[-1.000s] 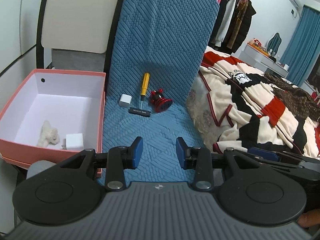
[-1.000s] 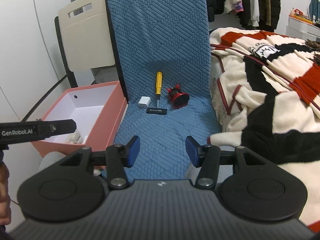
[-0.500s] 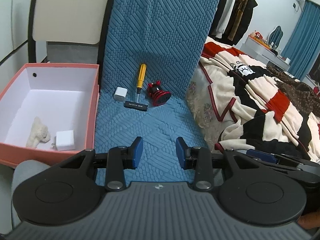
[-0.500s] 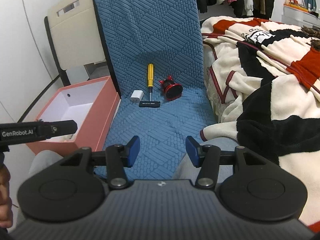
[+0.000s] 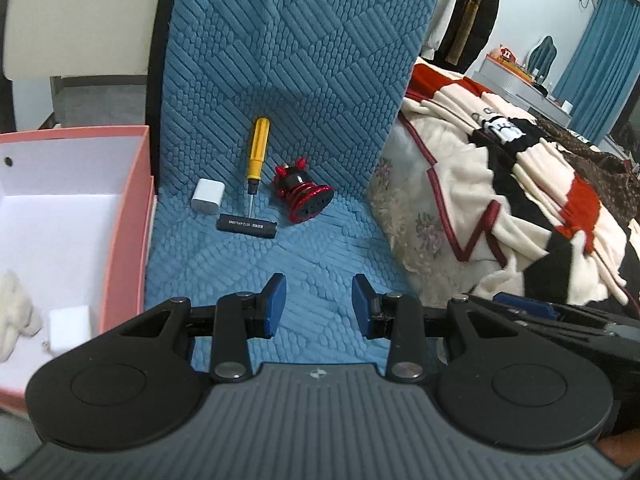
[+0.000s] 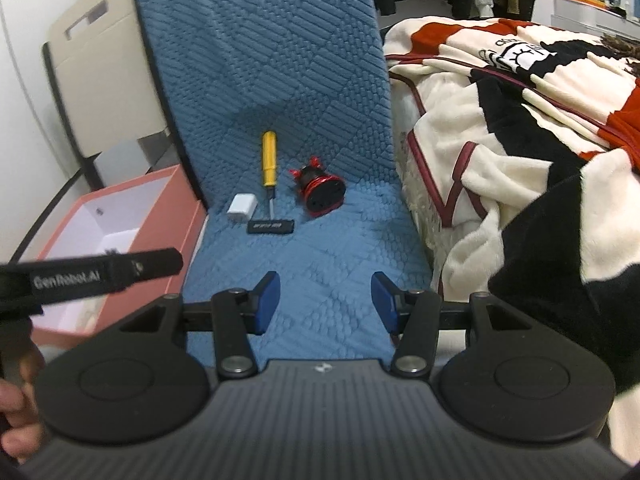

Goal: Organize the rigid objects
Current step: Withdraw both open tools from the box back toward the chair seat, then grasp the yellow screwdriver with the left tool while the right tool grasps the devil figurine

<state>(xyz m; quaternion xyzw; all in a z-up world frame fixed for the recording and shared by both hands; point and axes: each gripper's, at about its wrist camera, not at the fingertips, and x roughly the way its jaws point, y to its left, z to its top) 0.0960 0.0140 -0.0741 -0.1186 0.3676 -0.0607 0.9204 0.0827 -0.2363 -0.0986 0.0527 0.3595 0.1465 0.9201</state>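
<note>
Our pink box (image 5: 136, 216) holds a white cube (image 5: 70, 322) and a fluffy toy (image 5: 14, 316).
Both our left gripper (image 5: 319, 305) and right gripper (image 6: 325, 301) hang partly open, holding nothing.

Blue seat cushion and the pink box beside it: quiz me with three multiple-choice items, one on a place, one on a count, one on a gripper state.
1. Where is the yellow screwdriver?
A. in the pink box
B. on the blue cushion, between the white adapter and the red-and-black gadget
C. on the blanket

2. How many loose items lie on the blue cushion?
A. two
B. four
C. six

3. The left gripper is:
A. open, holding nothing
B. shut on the adapter
C. shut on the screwdriver

Answers:
1 B, white adapter one side, red-and-black gadget the other.
2 B, those three plus the black bar.
3 A, only cushion shows between its pads.
</note>
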